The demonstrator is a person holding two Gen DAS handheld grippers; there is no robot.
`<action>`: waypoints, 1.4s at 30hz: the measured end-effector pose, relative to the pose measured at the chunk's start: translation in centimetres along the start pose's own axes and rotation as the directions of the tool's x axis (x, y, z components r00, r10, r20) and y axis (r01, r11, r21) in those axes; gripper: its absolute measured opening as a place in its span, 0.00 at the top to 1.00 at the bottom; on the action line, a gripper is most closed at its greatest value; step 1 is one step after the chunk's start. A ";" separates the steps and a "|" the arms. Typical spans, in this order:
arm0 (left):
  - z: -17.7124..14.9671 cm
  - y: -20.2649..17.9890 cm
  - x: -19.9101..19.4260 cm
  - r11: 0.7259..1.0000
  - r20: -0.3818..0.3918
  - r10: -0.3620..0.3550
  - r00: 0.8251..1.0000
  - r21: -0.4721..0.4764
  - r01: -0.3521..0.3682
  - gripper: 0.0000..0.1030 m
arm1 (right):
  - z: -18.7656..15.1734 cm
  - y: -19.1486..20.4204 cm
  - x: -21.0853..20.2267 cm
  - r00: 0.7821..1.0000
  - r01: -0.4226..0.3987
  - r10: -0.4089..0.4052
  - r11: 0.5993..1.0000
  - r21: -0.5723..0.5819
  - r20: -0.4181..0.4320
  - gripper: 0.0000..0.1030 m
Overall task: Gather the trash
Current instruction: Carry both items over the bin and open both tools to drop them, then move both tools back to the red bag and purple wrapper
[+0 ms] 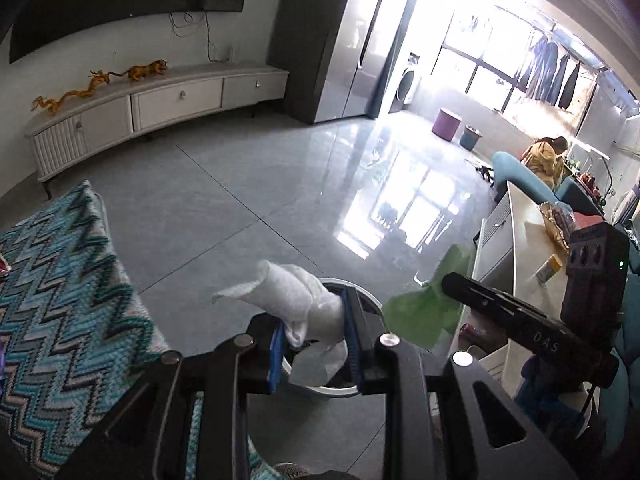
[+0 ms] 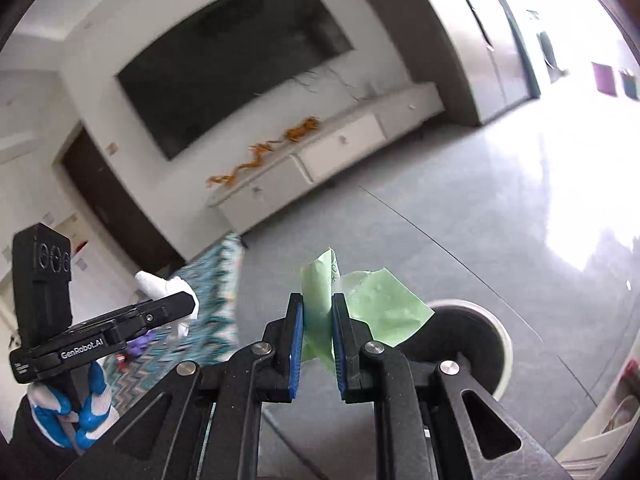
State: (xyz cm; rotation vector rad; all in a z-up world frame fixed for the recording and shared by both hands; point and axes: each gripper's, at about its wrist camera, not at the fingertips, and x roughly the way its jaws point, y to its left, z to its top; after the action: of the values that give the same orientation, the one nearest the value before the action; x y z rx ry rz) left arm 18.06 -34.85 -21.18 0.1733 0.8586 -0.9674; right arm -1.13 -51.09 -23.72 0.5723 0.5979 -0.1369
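My left gripper point(image 1: 316, 320) is shut on a crumpled white tissue point(image 1: 288, 292) and holds it right above the round white trash bin point(image 1: 340, 390) on the floor. My right gripper point(image 2: 317, 320) is shut on a piece of green paper point(image 2: 380, 308), held above the floor just left of the same bin point(image 2: 472, 344). The green paper point(image 1: 424, 312) and the right gripper's body point(image 1: 520, 320) show at the right of the left wrist view. The left gripper point(image 2: 172, 306) with the tissue point(image 2: 160, 284) shows at the left of the right wrist view.
A zigzag-patterned teal rug or cover point(image 1: 68, 280) lies to the left. A white low table point(image 1: 516, 256) with small items stands to the right. A white TV cabinet point(image 1: 160, 100) runs along the far wall under a TV. The grey tiled floor point(image 1: 260, 184) lies between them.
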 end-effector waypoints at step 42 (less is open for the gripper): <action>-0.2 -0.6 -27.3 0.944 0.439 0.325 0.838 -0.100 -0.314 0.39 | 3.4 14.1 -13.0 0.964 -0.041 0.098 0.974 -0.224 0.246 0.67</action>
State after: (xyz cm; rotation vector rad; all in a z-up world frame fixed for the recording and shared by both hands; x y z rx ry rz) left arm 9.96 -17.29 -1.90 0.0619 0.3921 -0.6407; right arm -6.12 -41.64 -7.41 0.3548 0.3345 -0.0755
